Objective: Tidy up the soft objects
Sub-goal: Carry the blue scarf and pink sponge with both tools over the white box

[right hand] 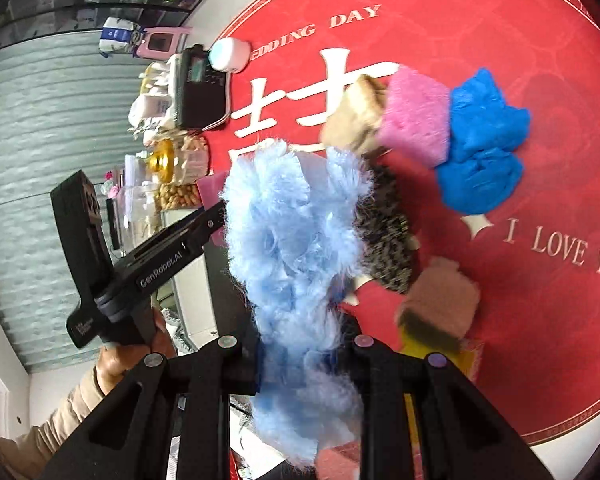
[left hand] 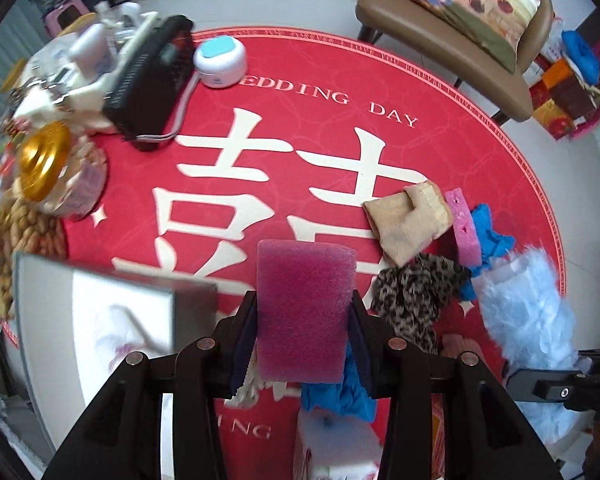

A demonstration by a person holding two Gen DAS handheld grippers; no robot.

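My left gripper is shut on a magenta sponge and holds it above the red round mat. My right gripper is shut on a fluffy light-blue cloth, which also shows in the left wrist view. On the mat lie a beige cloth, a pink sponge, a blue crumpled cloth and a leopard-print cloth. In the right wrist view they are the beige cloth, pink sponge, blue cloth and leopard cloth. The left gripper shows in the right wrist view.
A white box sits at the mat's left front. A black radio, a white round device, a gold-lidded jar and peanuts crowd the left. A brown chair with a cushion stands behind. A brown sponge lies near front.
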